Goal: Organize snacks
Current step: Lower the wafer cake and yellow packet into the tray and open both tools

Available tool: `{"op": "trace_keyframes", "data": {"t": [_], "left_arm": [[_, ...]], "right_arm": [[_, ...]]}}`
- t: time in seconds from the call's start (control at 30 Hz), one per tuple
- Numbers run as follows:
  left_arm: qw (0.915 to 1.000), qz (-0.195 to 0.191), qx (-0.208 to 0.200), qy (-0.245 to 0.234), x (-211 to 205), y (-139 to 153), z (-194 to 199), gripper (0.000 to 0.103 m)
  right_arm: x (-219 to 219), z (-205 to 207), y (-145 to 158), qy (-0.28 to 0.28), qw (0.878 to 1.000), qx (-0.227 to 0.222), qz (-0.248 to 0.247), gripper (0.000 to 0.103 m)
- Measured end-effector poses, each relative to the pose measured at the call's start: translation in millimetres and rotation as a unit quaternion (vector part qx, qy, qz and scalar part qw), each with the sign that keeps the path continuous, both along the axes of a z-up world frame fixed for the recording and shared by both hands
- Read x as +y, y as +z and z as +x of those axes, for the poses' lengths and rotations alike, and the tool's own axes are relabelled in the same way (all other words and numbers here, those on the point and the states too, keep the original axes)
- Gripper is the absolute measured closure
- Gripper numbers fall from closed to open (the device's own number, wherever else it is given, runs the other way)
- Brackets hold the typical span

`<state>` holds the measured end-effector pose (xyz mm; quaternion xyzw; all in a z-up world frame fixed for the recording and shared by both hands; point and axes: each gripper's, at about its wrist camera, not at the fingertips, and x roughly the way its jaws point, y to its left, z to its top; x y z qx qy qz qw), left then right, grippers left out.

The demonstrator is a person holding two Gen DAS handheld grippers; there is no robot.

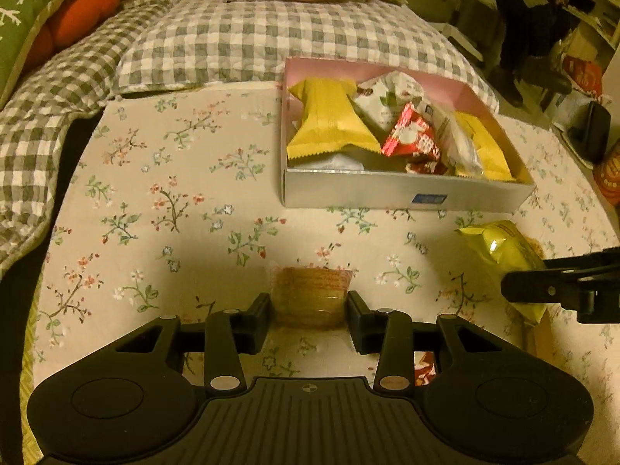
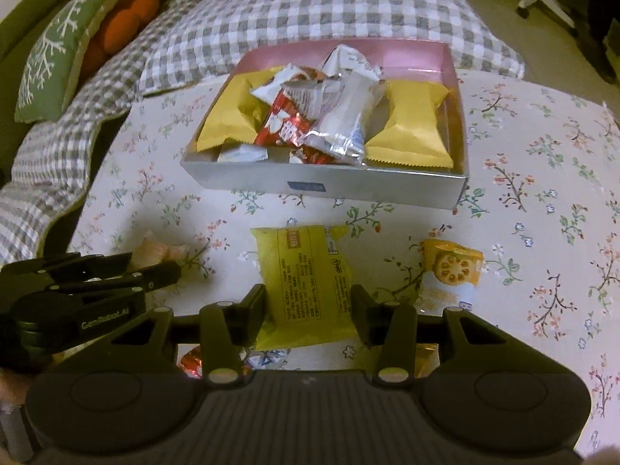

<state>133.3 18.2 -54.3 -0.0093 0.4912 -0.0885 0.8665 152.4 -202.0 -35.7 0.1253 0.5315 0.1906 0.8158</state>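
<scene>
Both grippers are loaded! The left gripper pinches a small clear-wrapped snack, the right gripper clamps a yellow packet, printed side up, text too blurred to read. The half-filled box waits near the table's far edge, presumably their destination. An orange biscuit pack lies beside it. The left tool reads "GenRobot.AI", I think.

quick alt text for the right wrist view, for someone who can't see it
The right gripper grips a yellow snack packet on a floral tablecloth. Beyond it an open box holds mixed snacks; an orange biscuit packet lies at right, and the left gripper enters from the left.
</scene>
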Motion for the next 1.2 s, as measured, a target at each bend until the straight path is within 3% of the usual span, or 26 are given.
{"op": "trace_keyframes", "data": {"t": [0.57, 0.83, 1.0, 1.2], "left_arm": [[0.9991, -0.023, -0.029, 0.023, -2.1, 14.9, 23.0, 0.065], [0.9971, -0.058, -0.044, 0.021, -7.1, 24.8, 50.9, 0.065], [0.9958, -0.08, -0.041, 0.017, -12.7, 19.8, 72.1, 0.065], [0.9972, -0.069, -0.029, -0.003, -24.0, 5.7, 91.5, 0.065]], "right_arm": [[-39.7, 14.8, 15.8, -0.078, 0.995, -0.009, 0.062, 0.06], [-45.1, 25.7, 13.2, -0.097, 0.992, -0.005, 0.085, 0.06], [-43.3, 33.5, 16.0, -0.1, 0.989, -0.011, 0.105, 0.06], [-32.7, 50.5, 9.2, -0.104, 0.986, -0.004, 0.132, 0.06]]}}
